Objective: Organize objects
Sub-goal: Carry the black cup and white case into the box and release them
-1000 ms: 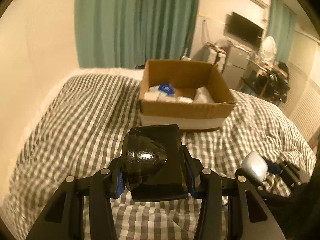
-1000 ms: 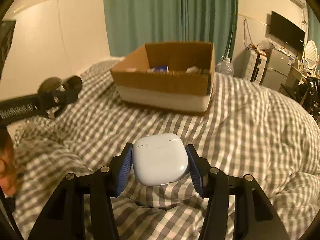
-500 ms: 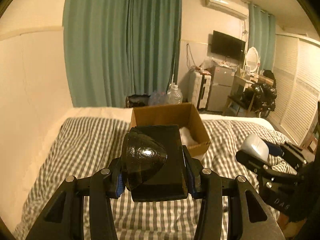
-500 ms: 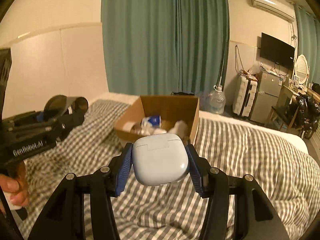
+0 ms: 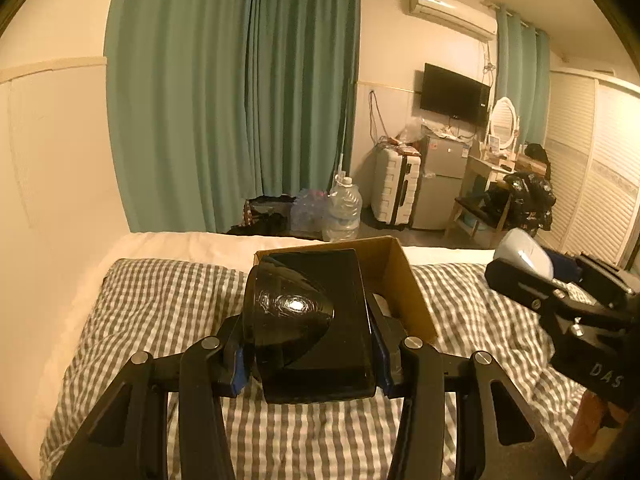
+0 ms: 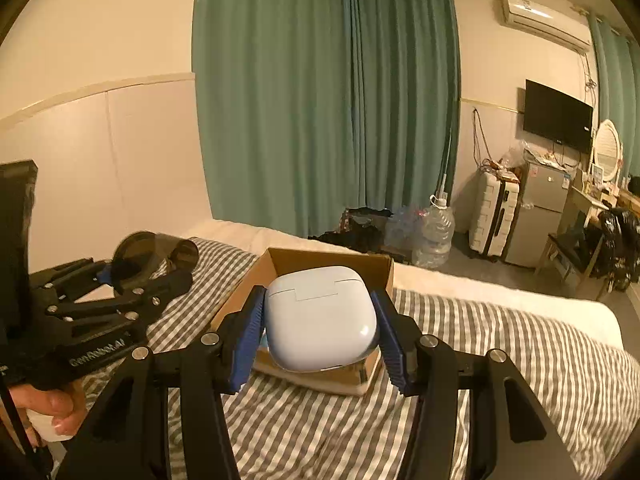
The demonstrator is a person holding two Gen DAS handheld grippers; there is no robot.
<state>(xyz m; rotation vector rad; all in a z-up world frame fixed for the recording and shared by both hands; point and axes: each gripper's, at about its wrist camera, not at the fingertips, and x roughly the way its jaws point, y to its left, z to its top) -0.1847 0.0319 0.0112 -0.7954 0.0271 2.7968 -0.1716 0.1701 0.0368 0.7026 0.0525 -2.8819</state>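
Bed (image 6: 500,364): covered with a grey checked blanket, under the cardboard box.
Cardboard box (image 5: 404,280): open, it stood on the bed, in front of the green curtain (image 6: 320,100).
Left gripper (image 5: 308,320): above the bed, before the box, jaws clenched on a glossy black case (image 5: 320,320).
Right gripper (image 6: 320,320): before the box, jaws grasping a white earbud case (image 6: 320,316).

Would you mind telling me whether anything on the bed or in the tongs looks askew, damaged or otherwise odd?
Nothing stands out. The left tongs grip a glossy black case squarely, the right tongs hold a white earbud case with its lid shut, and the cardboard box sits upright on the checked duvet.
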